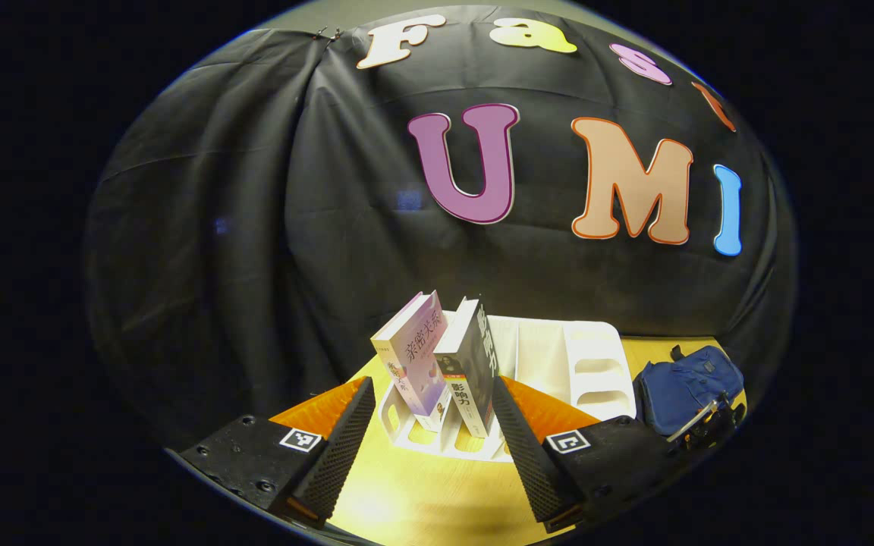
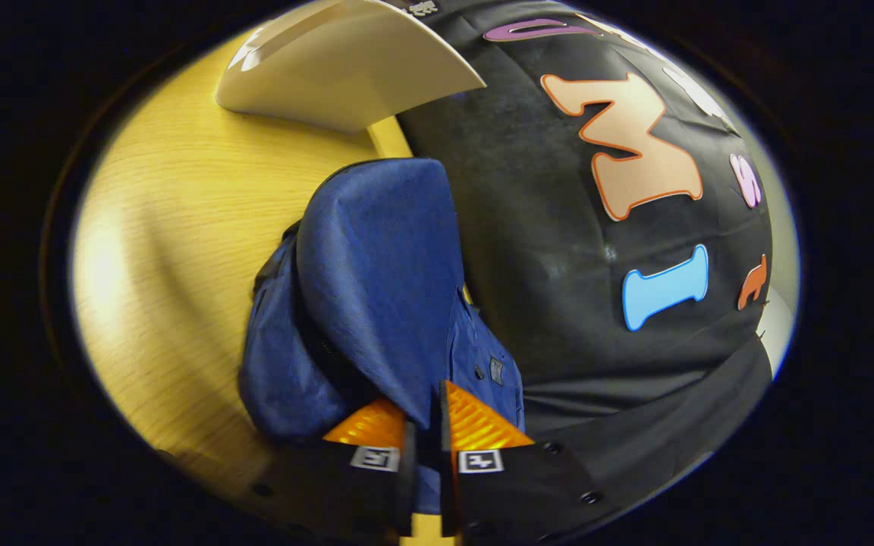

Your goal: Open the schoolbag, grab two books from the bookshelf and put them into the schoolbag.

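Two books stand upright in the white bookshelf (image 1: pixel 558 364): a pale pink book (image 1: pixel 416 356) and a dark book (image 1: pixel 473 368) to its right. My left gripper (image 1: pixel 433 388) is open wide, hanging in front of the books with nothing between its fingers. The blue schoolbag (image 1: pixel 687 383) lies on the table to the right of the shelf, with the other gripper (image 1: pixel 704 422) at its near edge. In the right gripper view, my right gripper (image 2: pixel 425 413) is shut on the schoolbag's flap (image 2: pixel 380 265), which is lifted up over the bag body (image 2: pixel 285 387).
The wooden table (image 1: pixel 422 493) runs from the shelf toward me. In the right gripper view the bookshelf's end wall (image 2: pixel 346 72) rises beyond the bag, bare table (image 2: pixel 179 243) lies to the left, and the black cloth wall hangs close on the right.
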A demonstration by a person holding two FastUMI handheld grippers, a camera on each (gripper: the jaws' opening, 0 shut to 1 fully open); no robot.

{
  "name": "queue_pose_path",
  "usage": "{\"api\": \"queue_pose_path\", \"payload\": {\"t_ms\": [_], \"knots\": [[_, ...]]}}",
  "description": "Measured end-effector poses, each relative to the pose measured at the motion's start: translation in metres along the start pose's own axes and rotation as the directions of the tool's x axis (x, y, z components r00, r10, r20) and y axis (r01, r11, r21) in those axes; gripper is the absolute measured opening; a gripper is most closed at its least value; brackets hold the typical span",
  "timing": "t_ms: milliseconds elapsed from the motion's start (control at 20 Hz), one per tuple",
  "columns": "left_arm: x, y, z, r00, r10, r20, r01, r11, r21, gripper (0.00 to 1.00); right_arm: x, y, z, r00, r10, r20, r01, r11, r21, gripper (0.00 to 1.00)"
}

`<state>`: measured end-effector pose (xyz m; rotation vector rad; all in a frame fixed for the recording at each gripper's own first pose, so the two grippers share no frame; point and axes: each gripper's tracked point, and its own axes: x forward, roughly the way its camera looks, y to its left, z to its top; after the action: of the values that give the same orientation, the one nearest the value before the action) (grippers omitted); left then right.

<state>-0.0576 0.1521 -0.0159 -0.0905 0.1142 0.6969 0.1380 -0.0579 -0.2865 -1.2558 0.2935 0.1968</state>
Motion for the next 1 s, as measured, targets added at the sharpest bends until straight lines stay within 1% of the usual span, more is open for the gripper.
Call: {"api": "queue_pose_path", "payload": {"t_ms": [50,100,150,200,300,350,450,500,600,650,700,850,1000], "knots": [[0.003,0.000,-0.001,1.000,-0.004,-0.006,0.004,1.000,0.001,0.91,0.000,-0.002,0.001,1.000,-0.001,-0.003,0.001,1.000,0.017,0.17],[0.008,0.000,-0.001,1.000,-0.007,-0.005,0.007,1.000,-0.001,0.89,-0.001,-0.003,-0.001,1.000,0.000,-0.008,0.001,0.999,0.037,0.11],[0.011,0.000,-0.002,1.000,-0.013,-0.007,0.013,1.000,-0.003,0.92,-0.001,-0.006,0.000,1.000,0.000,-0.013,0.000,0.998,0.056,0.18],[0.017,-0.002,-0.005,1.000,-0.020,-0.017,0.019,1.000,-0.008,0.91,-0.001,-0.011,0.000,1.000,-0.004,-0.016,0.005,0.998,0.070,0.11],[0.026,-0.002,-0.012,0.999,-0.031,-0.037,0.030,0.999,-0.022,0.92,0.000,-0.017,0.002,1.000,-0.003,-0.017,0.005,0.994,0.106,0.10],[0.031,-0.001,-0.015,0.998,-0.034,-0.045,0.033,0.999,-0.030,0.92,-0.001,-0.023,0.002,1.000,-0.013,-0.024,0.016,0.993,0.118,0.02],[0.043,-0.001,-0.022,0.997,-0.041,-0.064,0.038,0.998,-0.041,0.92,-0.001,-0.039,0.004,0.999,-0.042,-0.030,0.046,0.990,0.133,0.00],[0.050,-0.001,-0.024,0.996,-0.041,-0.074,0.038,0.998,-0.043,0.92,-0.002,-0.046,0.005,0.998,-0.056,-0.030,0.060,0.988,0.144,0.09],[0.063,-0.001,-0.031,0.994,-0.050,-0.095,0.046,0.998,-0.042,0.92,-0.003,-0.062,0.005,0.996,-0.083,-0.039,0.089,0.979,0.186,0.09],[0.070,-0.002,-0.034,0.993,-0.059,-0.106,0.055,0.998,-0.044,0.92,-0.003,-0.070,0.003,0.995,-0.093,-0.048,0.101,0.972,0.214,0.00],[0.077,-0.005,-0.037,0.991,-0.070,-0.118,0.065,0.997,-0.049,0.92,-0.003,-0.078,0.003,0.993,-0.104,-0.059,0.115,0.965,0.237,0.09],[0.094,-0.012,-0.045,0.984,-0.094,-0.152,0.088,0.995,-0.049,0.92,0.000,-0.096,0.004,0.988,-0.129,-0.082,0.147,0.952,0.270,0.10],[0.110,-0.018,-0.047,0.977,-0.106,-0.187,0.105,0.994,-0.018,0.92,0.002,-0.102,0.004,0.987,-0.125,-0.097,0.148,0.949,0.280,0.09]]}}
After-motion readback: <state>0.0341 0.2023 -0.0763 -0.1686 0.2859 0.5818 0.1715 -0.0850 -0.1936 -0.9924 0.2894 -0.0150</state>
